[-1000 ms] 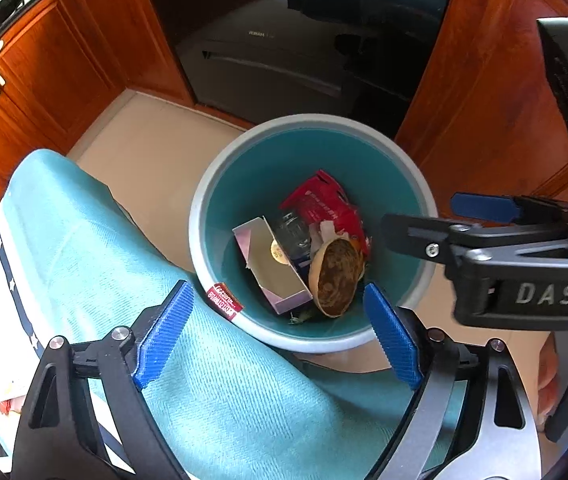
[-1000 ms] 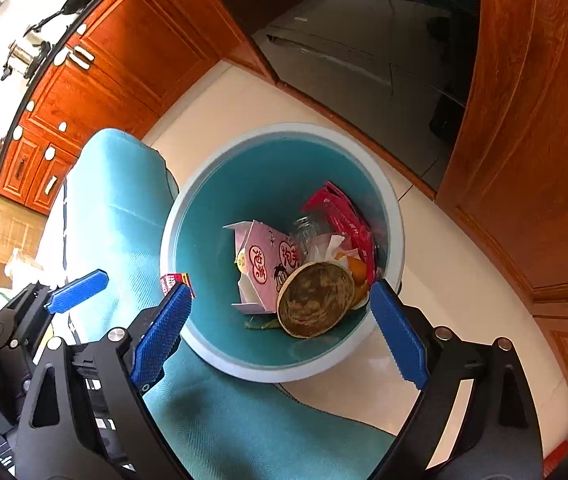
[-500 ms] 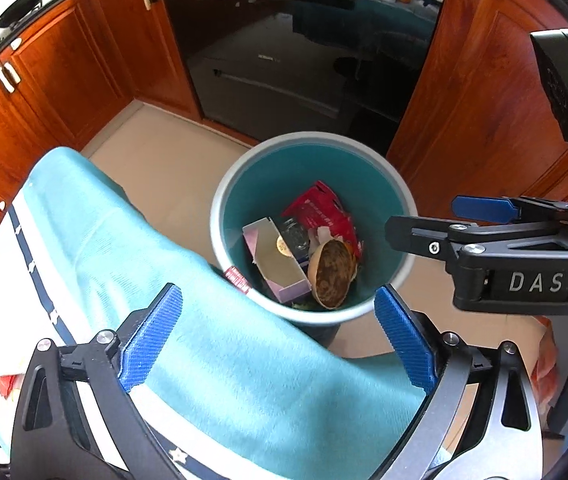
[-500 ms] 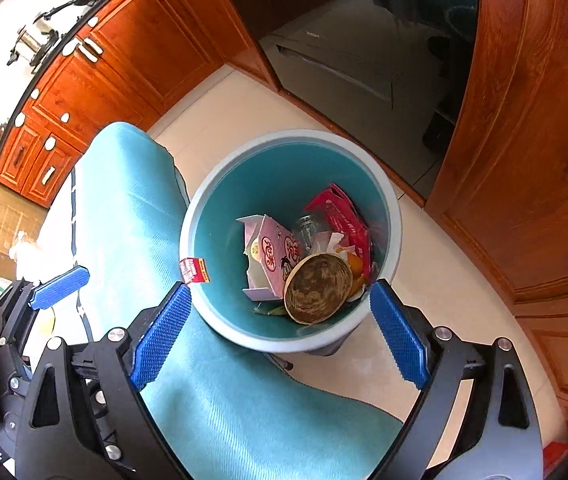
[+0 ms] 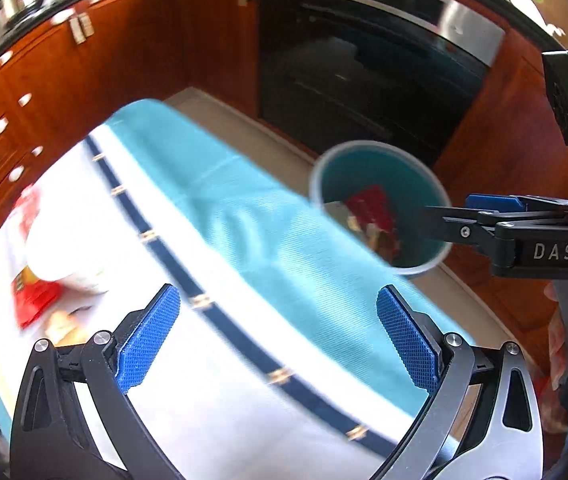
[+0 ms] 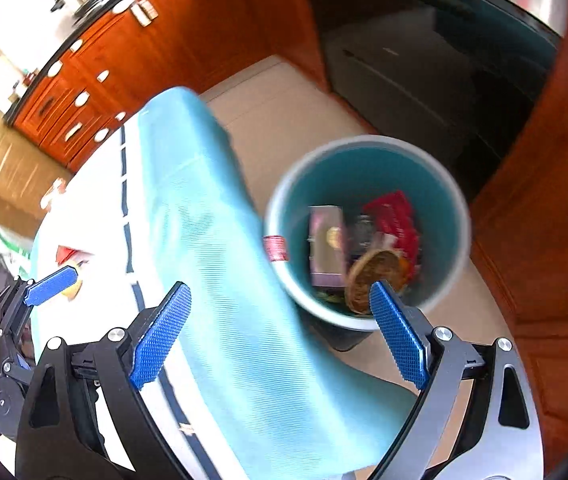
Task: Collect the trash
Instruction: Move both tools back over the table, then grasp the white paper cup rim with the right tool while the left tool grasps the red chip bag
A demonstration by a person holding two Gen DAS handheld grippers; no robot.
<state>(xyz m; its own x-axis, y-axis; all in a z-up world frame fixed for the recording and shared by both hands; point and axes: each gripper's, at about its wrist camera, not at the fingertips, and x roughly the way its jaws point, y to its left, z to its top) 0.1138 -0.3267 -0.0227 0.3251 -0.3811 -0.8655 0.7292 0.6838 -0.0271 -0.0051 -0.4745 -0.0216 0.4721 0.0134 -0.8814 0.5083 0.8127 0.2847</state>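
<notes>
A teal trash bin (image 5: 315, 176) (image 6: 435, 164) stands on the floor beside the table. It holds a red wrapper (image 6: 395, 220), a pink carton (image 6: 325, 244) and a round brown lid (image 6: 375, 276). My left gripper (image 5: 280, 340) is open and empty above the tablecloth (image 5: 244, 248). My right gripper (image 6: 280, 336) is open and empty over the table edge; it also shows in the left wrist view (image 5: 523, 236). Blurred red-and-white litter (image 5: 40, 264) lies on the table at the left.
Wooden cabinets (image 5: 96, 64) and a dark oven door (image 5: 363, 80) stand behind the bin. A small red label (image 6: 276, 248) sits on the bin rim. The left gripper's finger (image 6: 50, 280) shows at the right view's left edge. Beige floor (image 6: 284, 104) surrounds the bin.
Both grippers have pulled back and up from the bin and swung left over the table. The bin now sits further away; litter on the table has come into view. Both stay open.
</notes>
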